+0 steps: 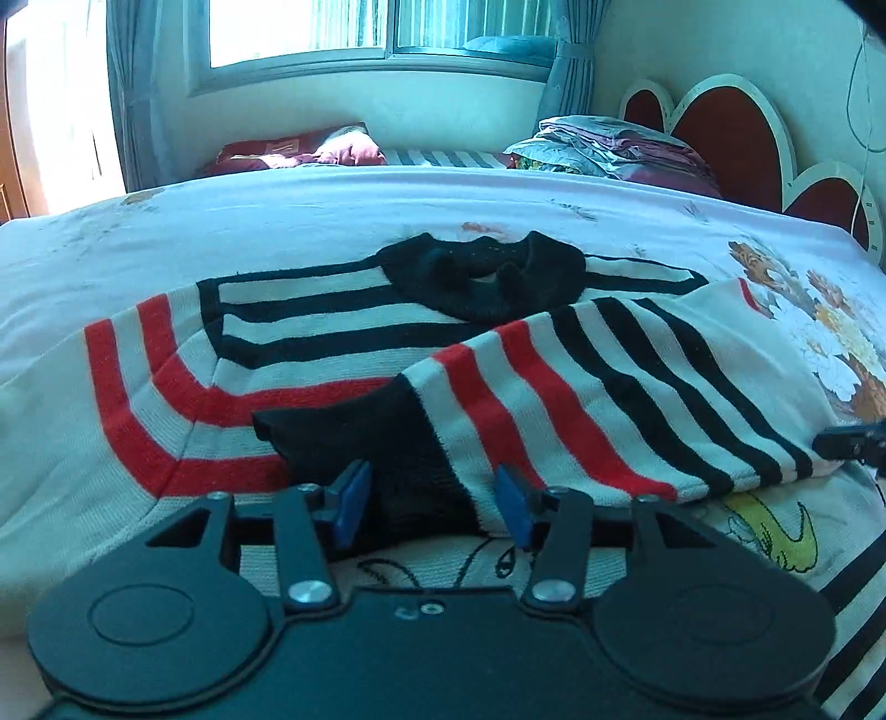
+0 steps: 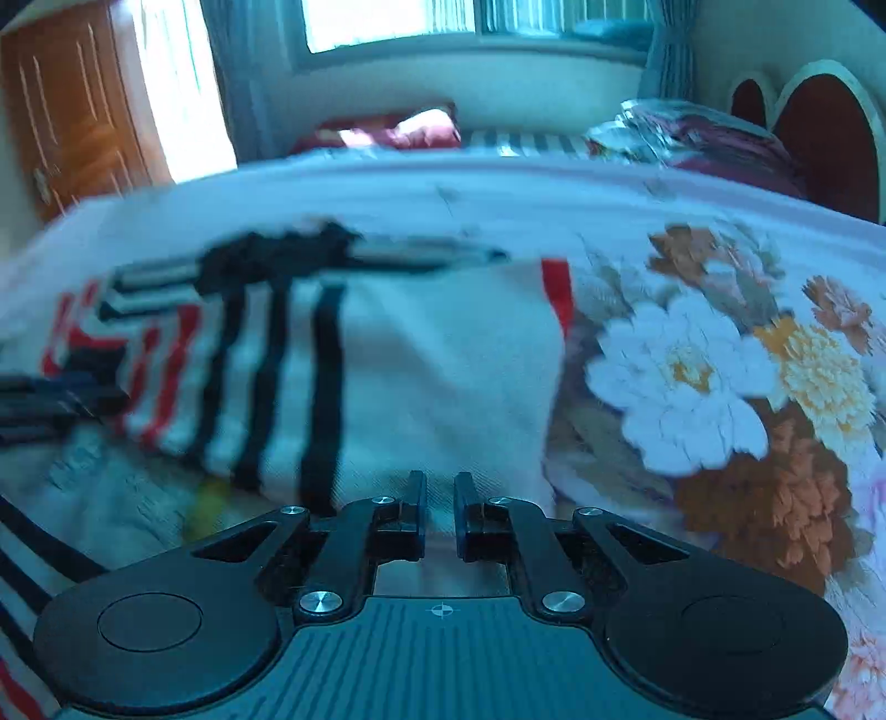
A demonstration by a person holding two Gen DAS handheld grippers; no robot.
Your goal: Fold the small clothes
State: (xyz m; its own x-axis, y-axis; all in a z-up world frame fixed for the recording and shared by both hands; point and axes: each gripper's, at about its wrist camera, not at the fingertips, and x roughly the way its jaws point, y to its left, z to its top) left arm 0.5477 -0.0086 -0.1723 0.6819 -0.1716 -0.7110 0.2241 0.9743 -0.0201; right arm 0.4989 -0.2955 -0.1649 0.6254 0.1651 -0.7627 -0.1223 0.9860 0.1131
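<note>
Your left gripper point(image 1: 432, 501) gapes around the sweater point(image 1: 581, 376) cuff — soft, floppy knit; right gripper point(image 2: 440, 512) nearly shut, empty — pinch the hem at six o'clock.

A striped knitted sweater with a black collar point(image 1: 310, 332) lies spread flat on the bed with a white flower-printed cover point(image 1: 332, 221), collar toward the far side. Its right sleeve with a black cuff point(image 1: 554, 387) is folded across the body, the cuff lying near the middle of the front. The left gripper point(image 1: 432, 498) sits at the near edge, the cuff between its parted jaws. The right gripper point(image 2: 440, 509) is over the sweater's right part, to the right of the left gripper. Behind the sweater, at the far edge of the bed, a dark red pillow point(image 1: 299, 152) lies left and a stack of folded bedding point(image 1: 614, 147) lies right, before the heart-shaped headboard point(image 1: 725, 133). A window point(image 1: 382, 27) is behind them.
</note>
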